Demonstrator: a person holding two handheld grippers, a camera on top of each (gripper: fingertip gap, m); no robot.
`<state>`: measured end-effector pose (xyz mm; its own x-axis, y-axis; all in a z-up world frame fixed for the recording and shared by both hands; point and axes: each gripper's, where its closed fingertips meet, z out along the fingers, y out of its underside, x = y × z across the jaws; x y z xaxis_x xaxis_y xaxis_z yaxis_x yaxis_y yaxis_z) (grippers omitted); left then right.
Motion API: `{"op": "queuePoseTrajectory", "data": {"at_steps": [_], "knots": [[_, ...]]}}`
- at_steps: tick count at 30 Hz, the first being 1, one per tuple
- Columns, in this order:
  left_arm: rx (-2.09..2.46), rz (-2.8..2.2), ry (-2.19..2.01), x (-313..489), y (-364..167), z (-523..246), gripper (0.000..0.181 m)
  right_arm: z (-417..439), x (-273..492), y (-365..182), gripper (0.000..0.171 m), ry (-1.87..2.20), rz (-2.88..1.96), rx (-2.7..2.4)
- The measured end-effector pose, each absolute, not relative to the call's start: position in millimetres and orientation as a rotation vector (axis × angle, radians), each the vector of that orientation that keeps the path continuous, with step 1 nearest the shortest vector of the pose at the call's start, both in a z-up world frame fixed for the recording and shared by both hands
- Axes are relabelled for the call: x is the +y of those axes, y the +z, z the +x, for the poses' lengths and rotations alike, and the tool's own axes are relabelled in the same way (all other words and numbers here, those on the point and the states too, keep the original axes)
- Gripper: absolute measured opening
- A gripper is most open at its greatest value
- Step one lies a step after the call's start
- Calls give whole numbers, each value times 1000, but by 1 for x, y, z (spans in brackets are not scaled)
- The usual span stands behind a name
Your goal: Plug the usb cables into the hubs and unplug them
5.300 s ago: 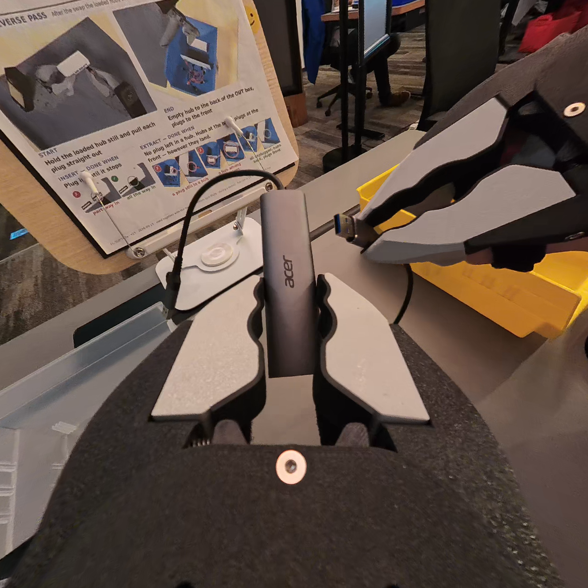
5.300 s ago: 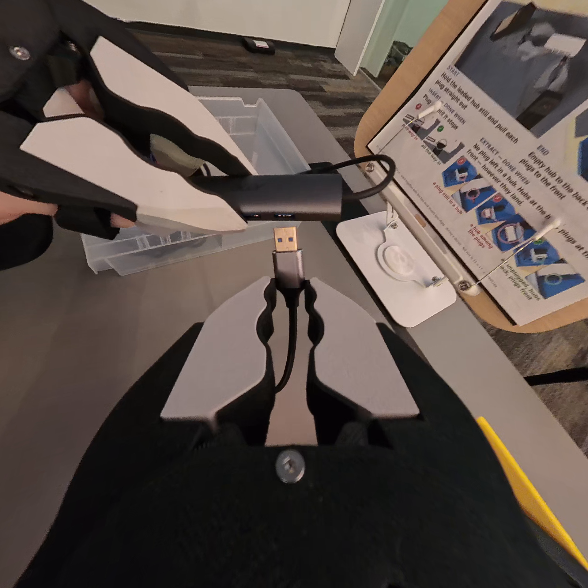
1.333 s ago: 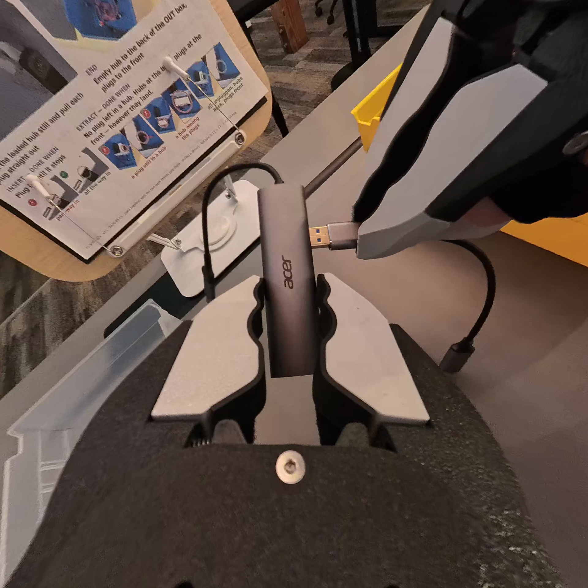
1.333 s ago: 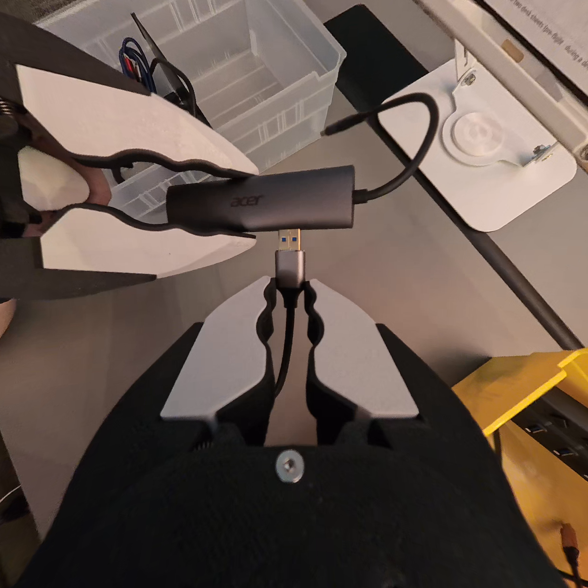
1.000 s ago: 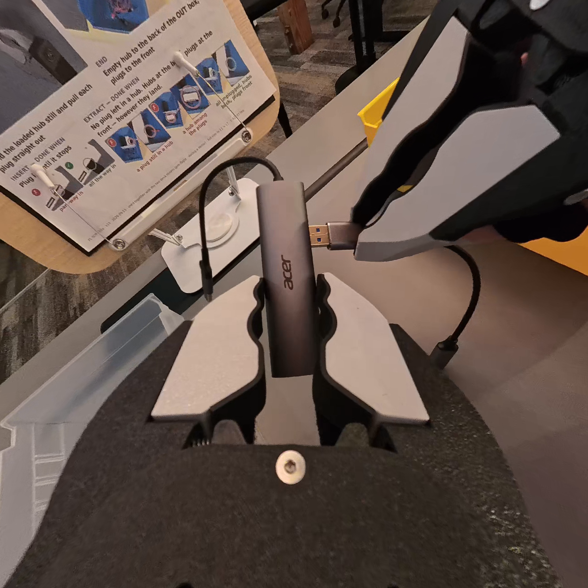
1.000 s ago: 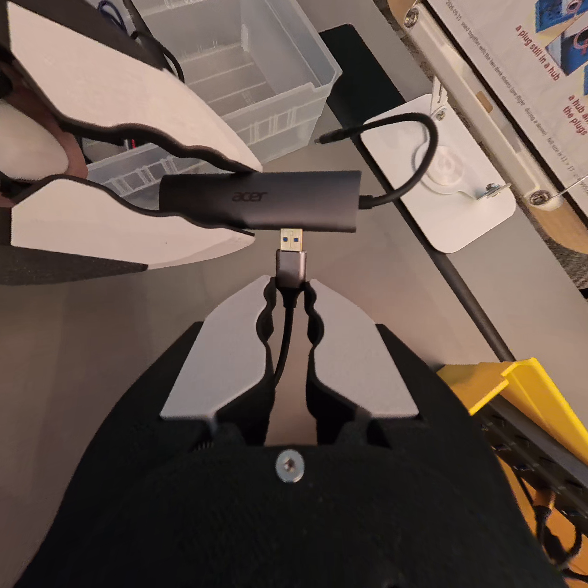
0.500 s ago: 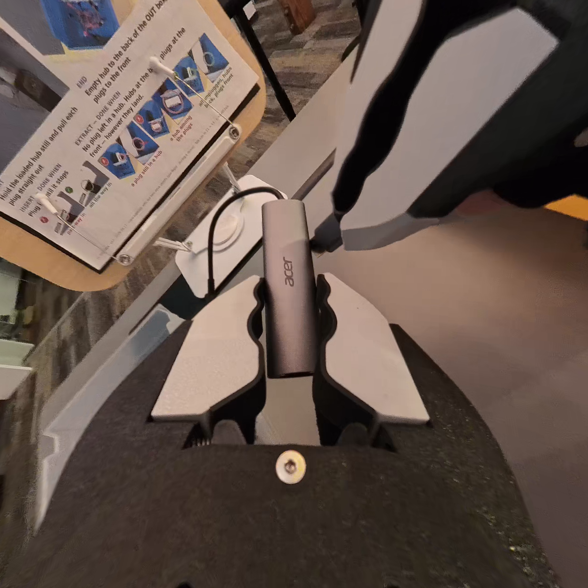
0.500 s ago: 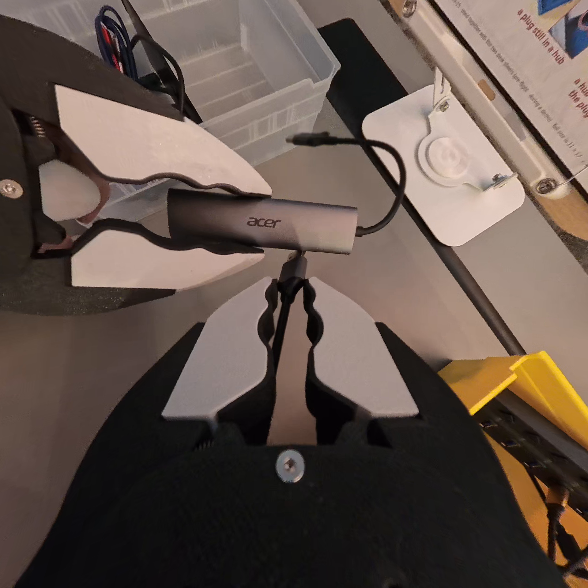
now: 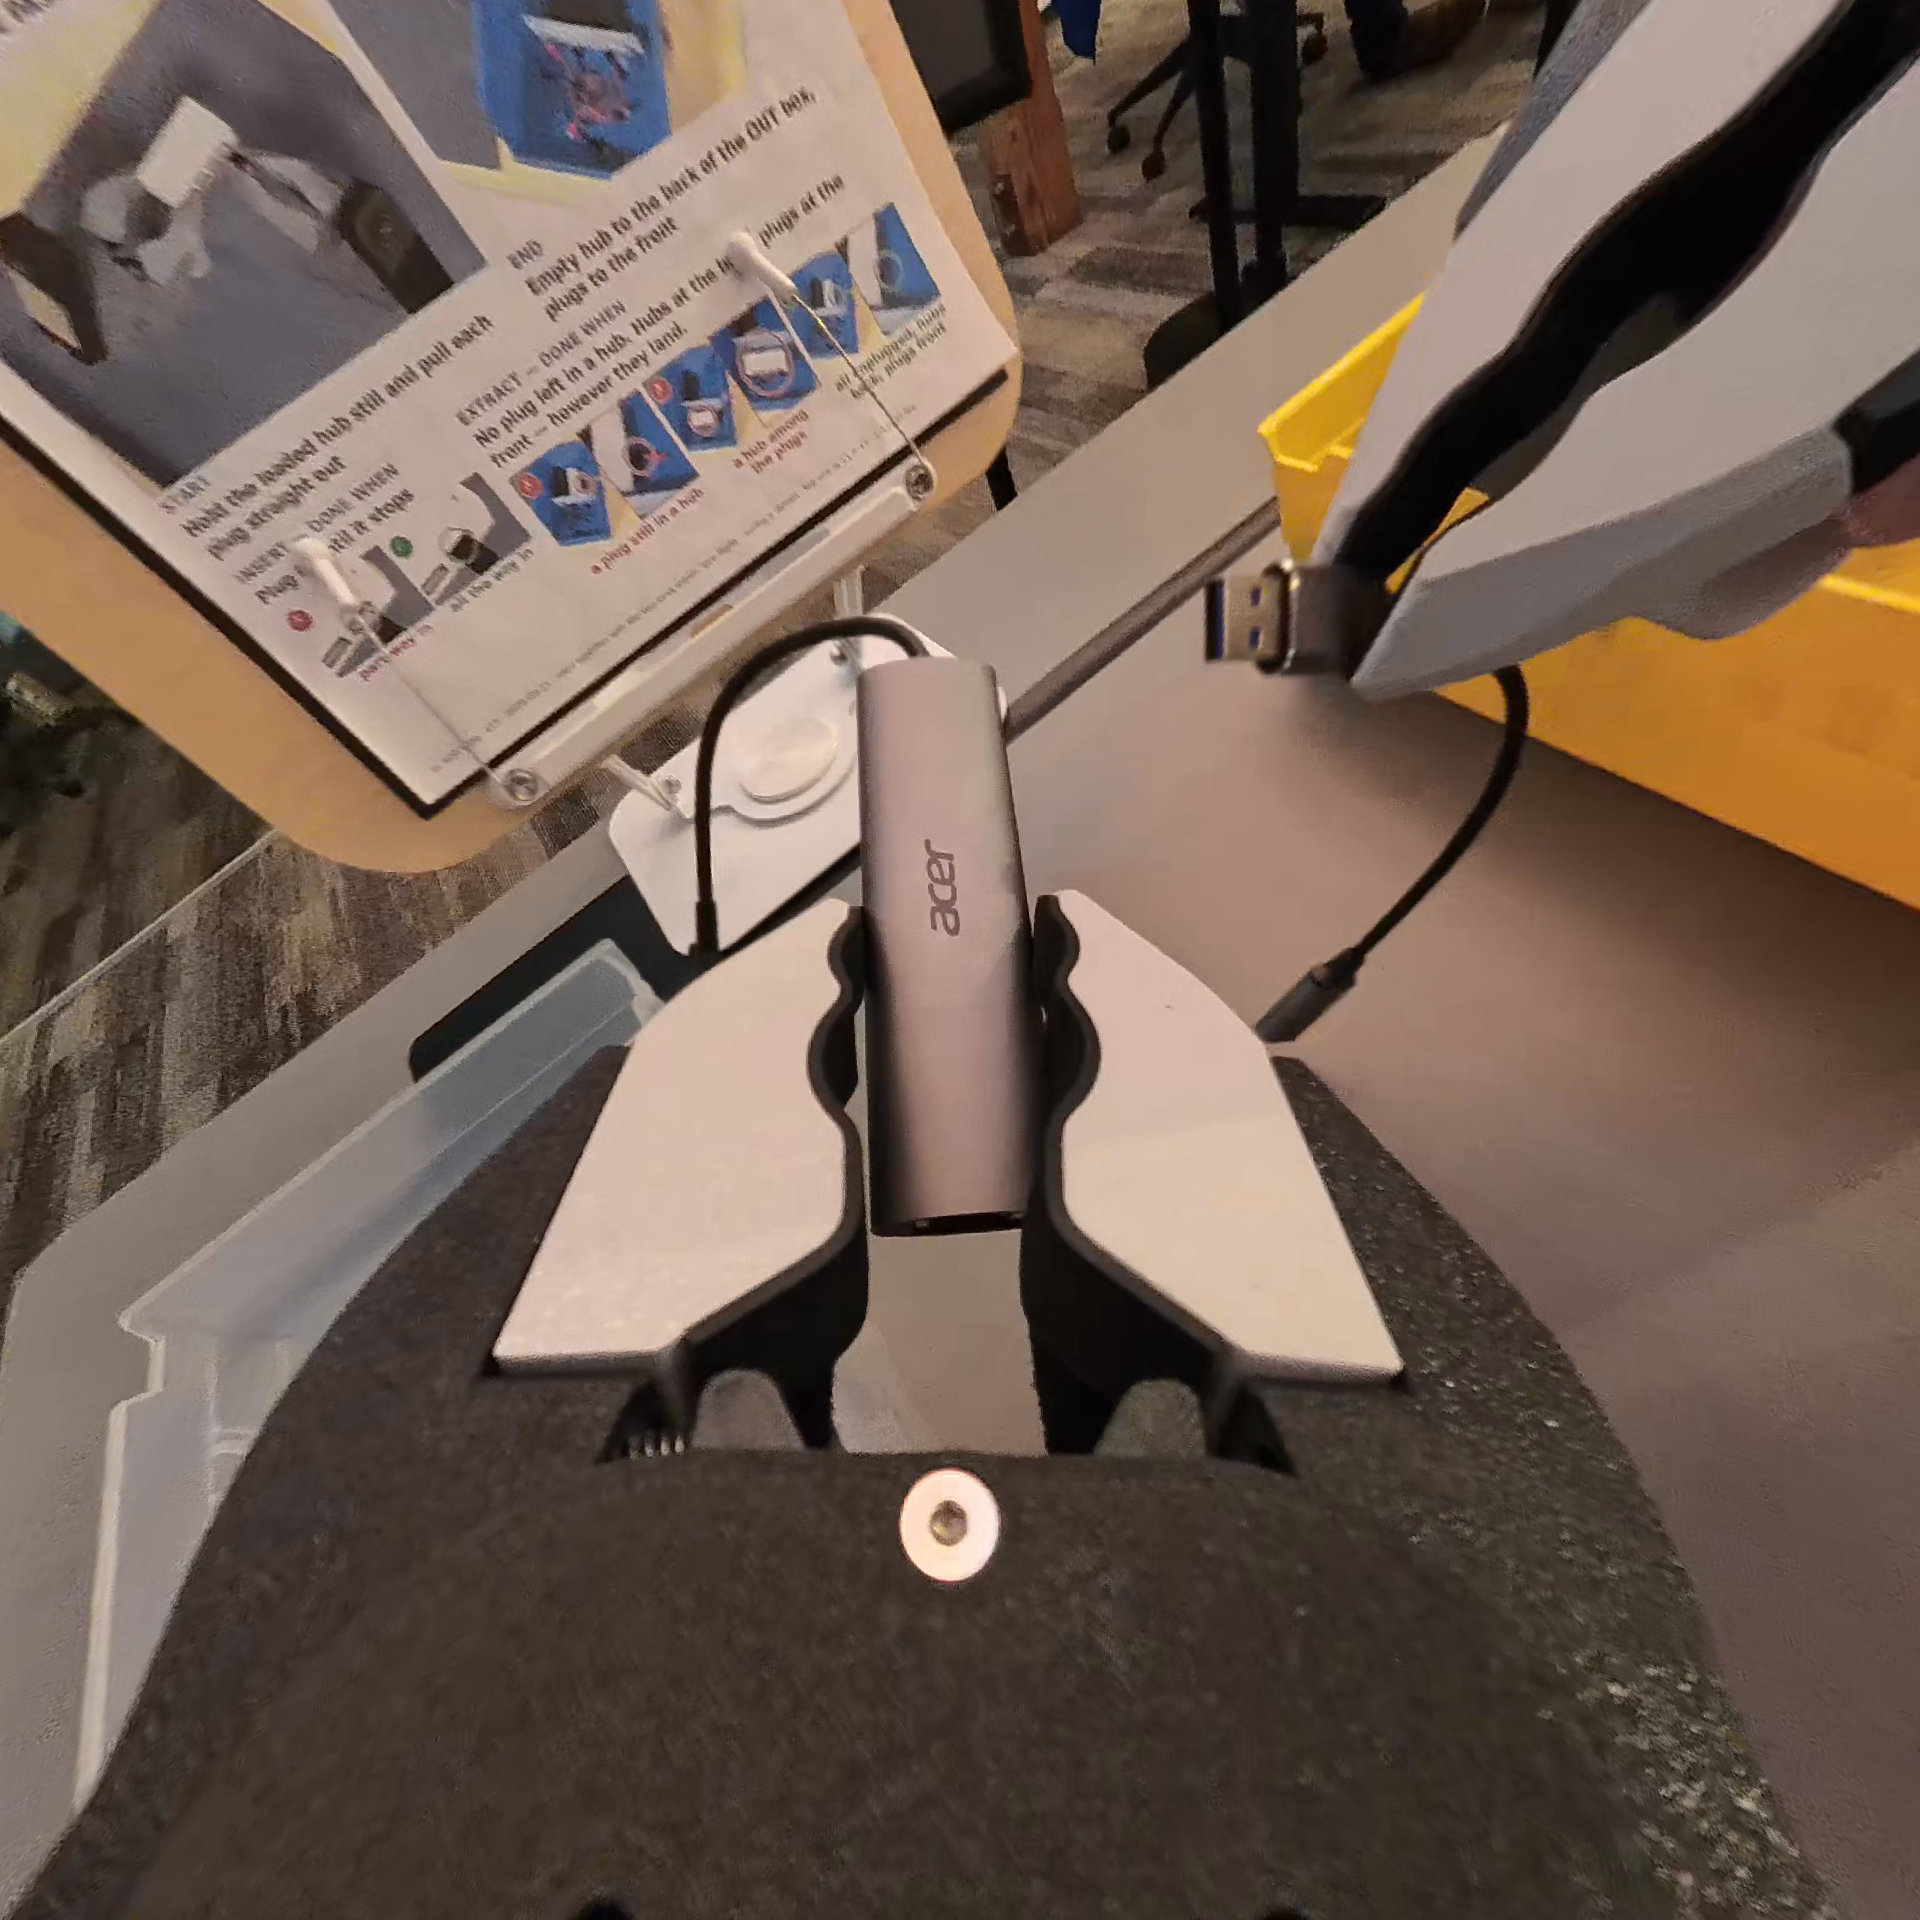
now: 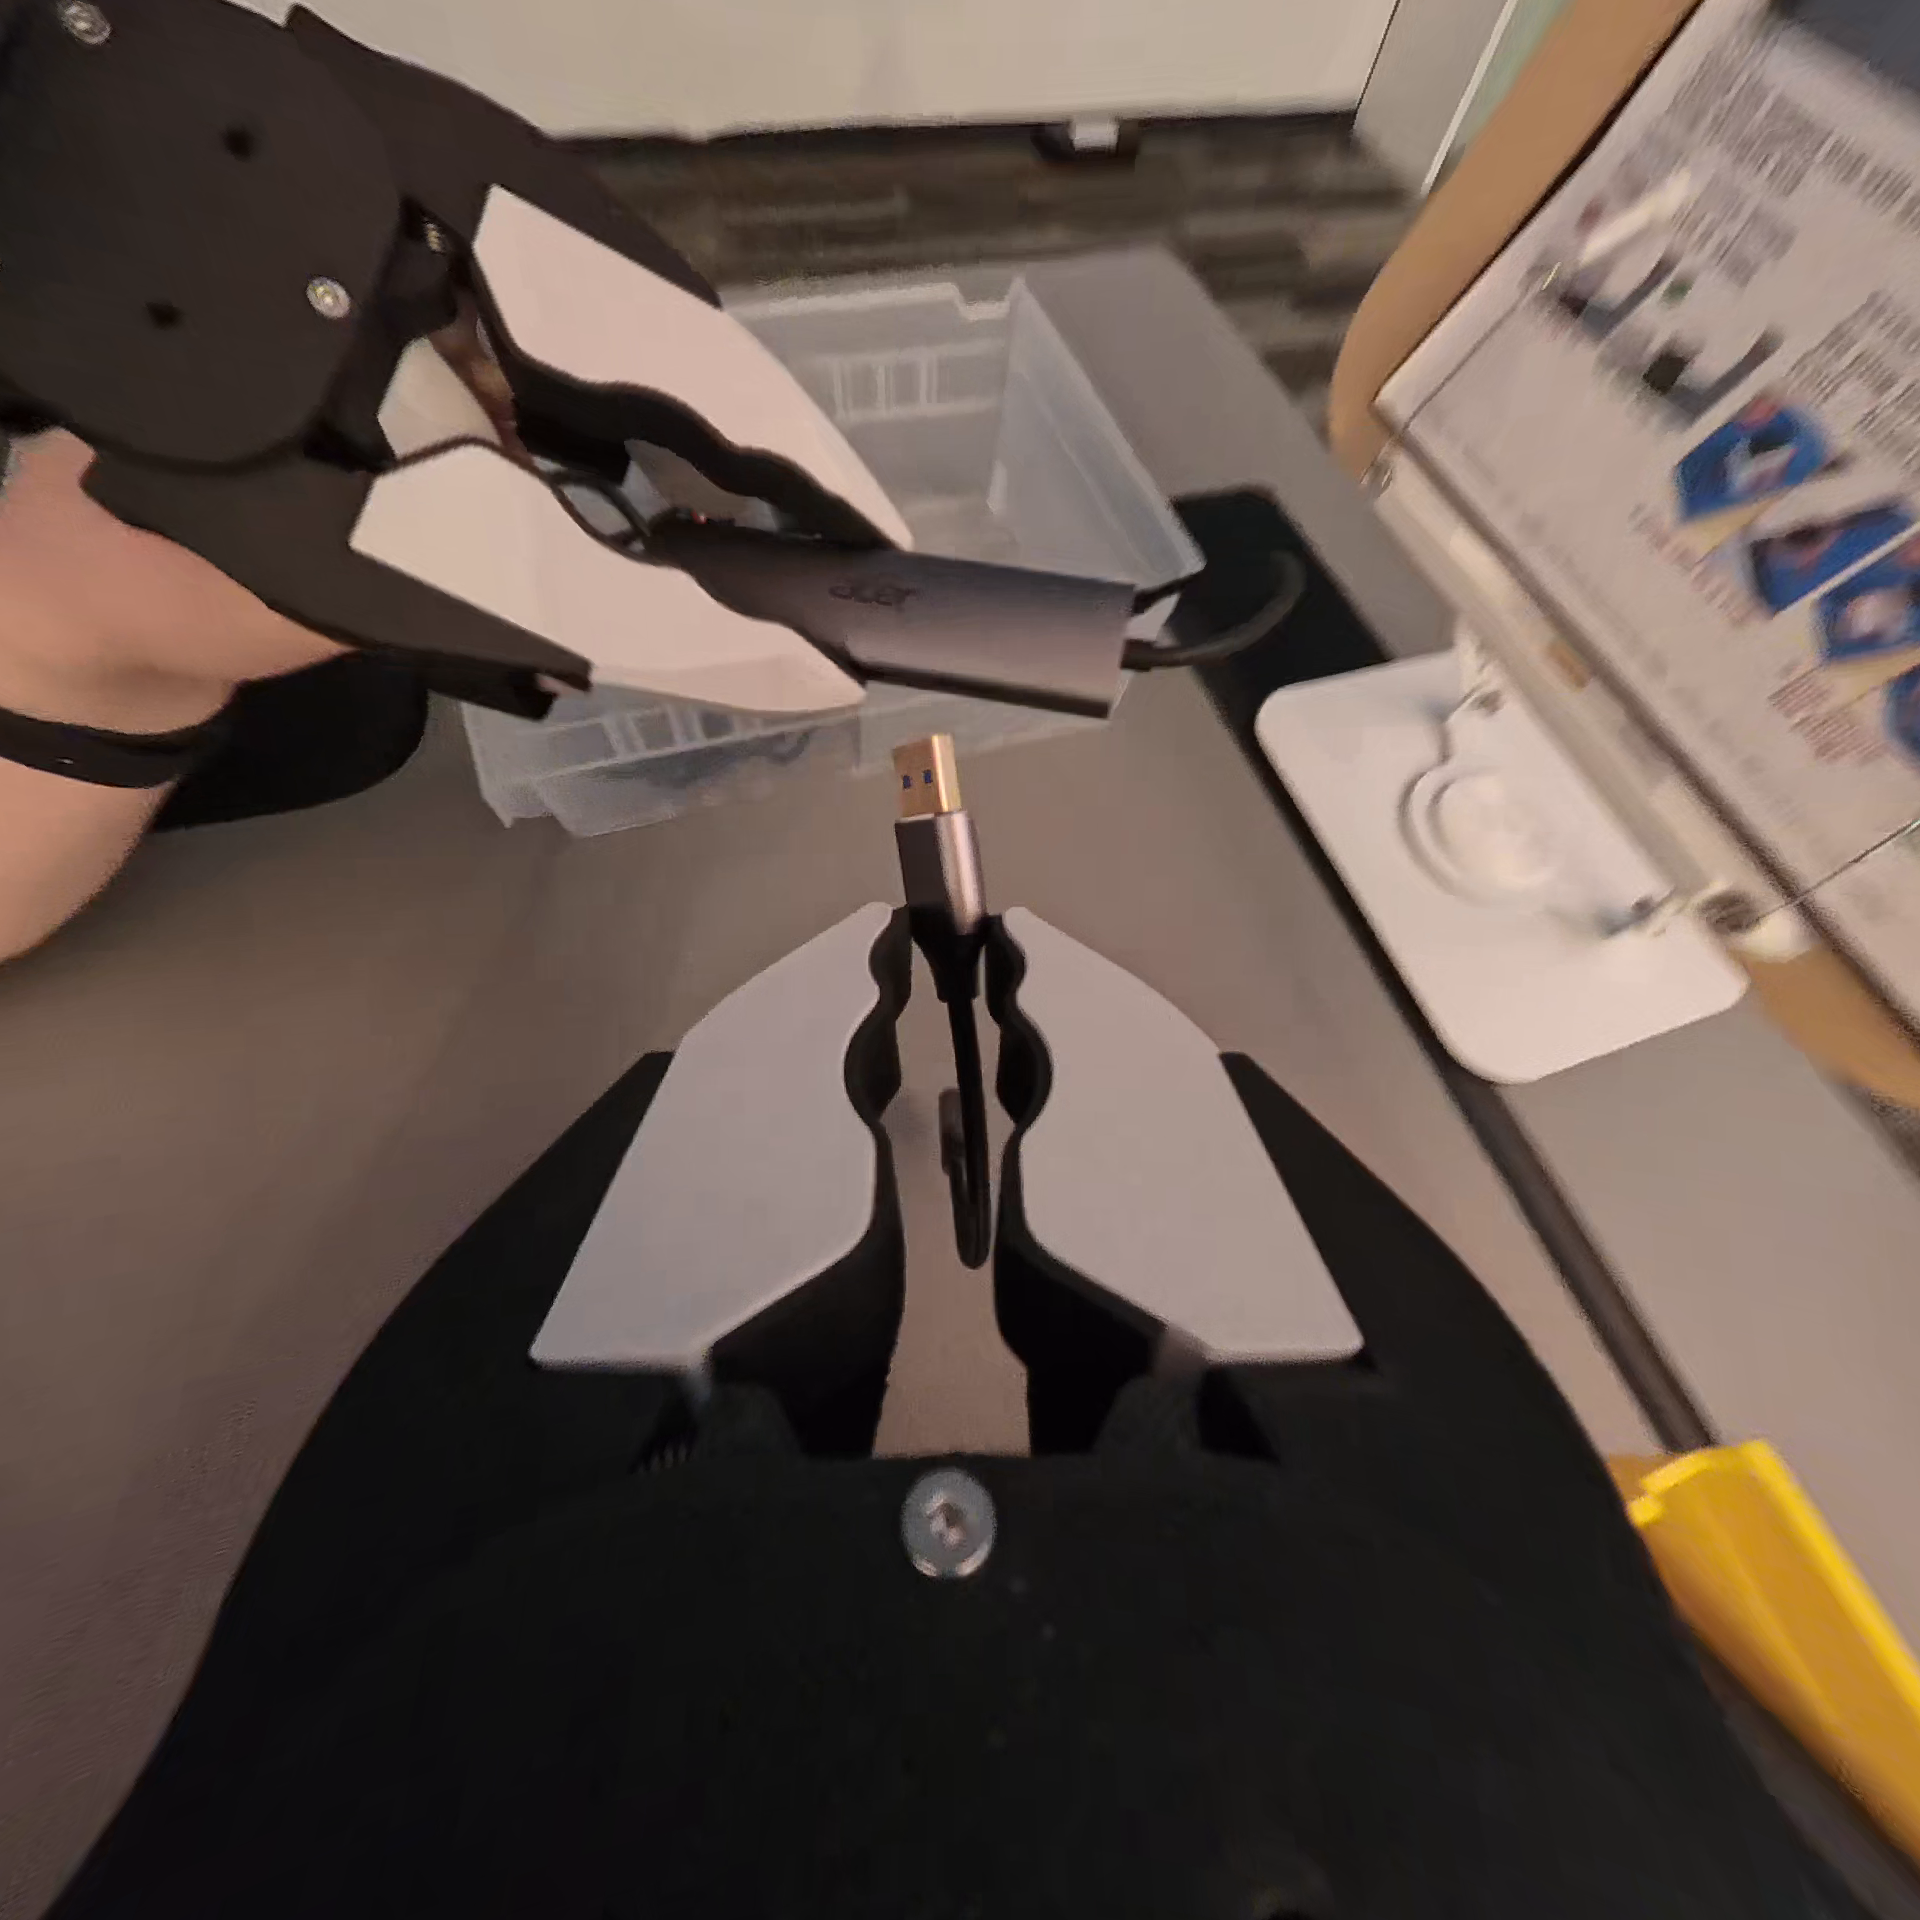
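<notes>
Cables (image 10: 665, 774) in clear bin (image 10: 1049, 436); yellow bin's (image 9: 1662, 717) contents unseen.

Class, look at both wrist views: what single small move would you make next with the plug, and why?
Probably carry the plug to the yellow bin and let go. The right hand-held gripper holds it clear of the hub, a gap showing between them, so it looks unplugged. The left hand-held gripper grips the hub.

Warm, dim indoor light; wide-angle bending at edges; motion blur across the right wrist view.
</notes>
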<state>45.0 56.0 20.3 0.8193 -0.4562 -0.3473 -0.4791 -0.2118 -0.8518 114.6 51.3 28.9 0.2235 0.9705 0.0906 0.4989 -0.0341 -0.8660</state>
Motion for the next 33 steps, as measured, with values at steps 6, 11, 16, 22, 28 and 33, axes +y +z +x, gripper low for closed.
{"op": "queuePoseTrajectory", "data": {"at_steps": [6,11,16,22,28,33], "knots": [[634,-1783,-18,46,49,26,31,109,27,66,13,514,-1075,-1469],[612,-1735,-119,37,65,28,31,105,-24,101,13,428,-686,-1445],[614,-1696,-221,29,76,32,30,105,-59,114,13,403,-508,-1456],[663,-1701,-351,20,72,39,2,105,-53,110,13,426,-564,-1483],[752,-1804,-380,24,44,52,2,110,-24,82,12,489,-817,-1595],[758,-1796,-400,27,42,60,2,116,1,25,12,535,-1184,-1786]]}}
